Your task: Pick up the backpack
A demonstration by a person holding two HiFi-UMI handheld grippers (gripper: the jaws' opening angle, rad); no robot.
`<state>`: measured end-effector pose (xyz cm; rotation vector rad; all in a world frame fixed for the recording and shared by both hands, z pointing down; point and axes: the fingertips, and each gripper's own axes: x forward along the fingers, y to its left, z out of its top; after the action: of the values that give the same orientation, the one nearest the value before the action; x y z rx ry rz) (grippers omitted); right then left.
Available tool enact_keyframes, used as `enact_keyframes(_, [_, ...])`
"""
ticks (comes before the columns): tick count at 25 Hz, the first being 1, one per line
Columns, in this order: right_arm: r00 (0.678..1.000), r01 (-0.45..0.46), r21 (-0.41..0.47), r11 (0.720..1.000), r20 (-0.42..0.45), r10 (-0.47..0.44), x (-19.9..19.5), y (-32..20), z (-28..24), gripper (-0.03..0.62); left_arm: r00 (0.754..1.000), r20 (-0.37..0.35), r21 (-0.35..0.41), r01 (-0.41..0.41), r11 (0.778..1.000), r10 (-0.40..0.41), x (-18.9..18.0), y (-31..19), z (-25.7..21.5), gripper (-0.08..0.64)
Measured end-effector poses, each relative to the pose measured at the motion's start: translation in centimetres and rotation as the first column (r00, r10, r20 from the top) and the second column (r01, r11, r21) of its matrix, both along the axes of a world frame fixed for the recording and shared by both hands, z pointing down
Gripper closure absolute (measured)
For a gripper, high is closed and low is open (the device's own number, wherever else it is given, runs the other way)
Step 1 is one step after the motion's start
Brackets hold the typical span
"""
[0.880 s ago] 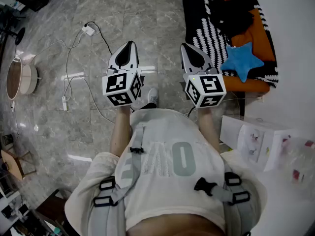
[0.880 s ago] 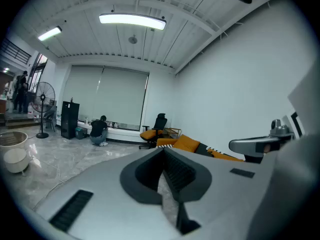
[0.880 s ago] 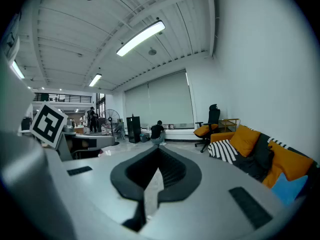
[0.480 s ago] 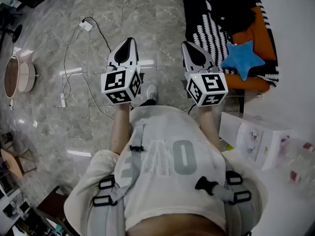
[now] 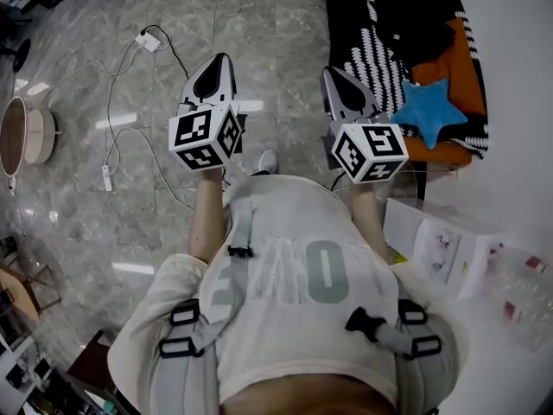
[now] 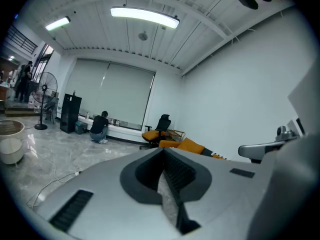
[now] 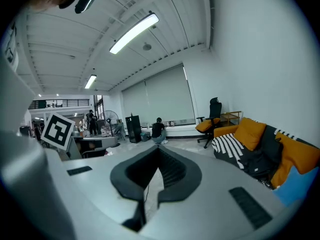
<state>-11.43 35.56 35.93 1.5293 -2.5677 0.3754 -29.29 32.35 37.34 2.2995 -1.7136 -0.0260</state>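
Note:
Grey backpack straps (image 5: 184, 334) with black buckles (image 5: 370, 322) lie over both shoulders of the person in the head view; the pack's body is hidden behind them. One grey strap (image 5: 239, 242) runs down the chest. The left gripper (image 5: 216, 62) is held out in front over the floor, jaws shut and empty. Beside it, the right gripper (image 5: 333, 76) is likewise shut on nothing. In the left gripper view the left gripper's dark pads (image 6: 163, 155) meet. The right gripper's pads (image 7: 159, 152) also meet, and both point almost level across the room.
A sofa with a striped blanket (image 5: 363, 33), orange cushions and a blue star pillow (image 5: 429, 111) stands at right. A white cable and charger (image 5: 147, 41) lie on the marble floor, a round tub (image 5: 22, 132) at far left, a white box (image 5: 441, 240) at right. A person (image 6: 99, 126) crouches far off.
Both grippers have drifted a little up in the head view, the left one also slightly leftward. Their jaws stay shut and empty.

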Motion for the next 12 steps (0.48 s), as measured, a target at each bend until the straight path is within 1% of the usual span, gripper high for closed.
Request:
enact_keyframes(4, [0.998,-0.058,0.030,0.998,-0.021,0.059,-0.1,-1.7,-0.6,0.584,1.000,-0.009,0.032,-0.005,0.999,0.006,-1.9,-3.1,-0.7,0.540])
enact_keyframes(6, [0.996,-0.080,0.026,0.996,-0.025,0.081,0.4,-2.7,-0.6,0.584,1.000,-0.023,0.035,0.002,0.999,-0.001,-2.3,-4.4,-0.6,0.540])
enact_keyframes(9, [0.996,-0.090,0.011,0.996,-0.020,0.091,0.8,-4.0,-0.1,0.584,0.999,-0.033,0.019,0.001,1.000,0.000,-2.6,-5.5,0.3,0.540])
enact_keyframes(12, [0.997,-0.081,0.011,0.997,-0.008,0.081,0.8,-6.4,0.1,0.584,0.999,-0.030,0.017,0.012,1.000,-0.011,-2.9,-7.1,0.8,0.540])
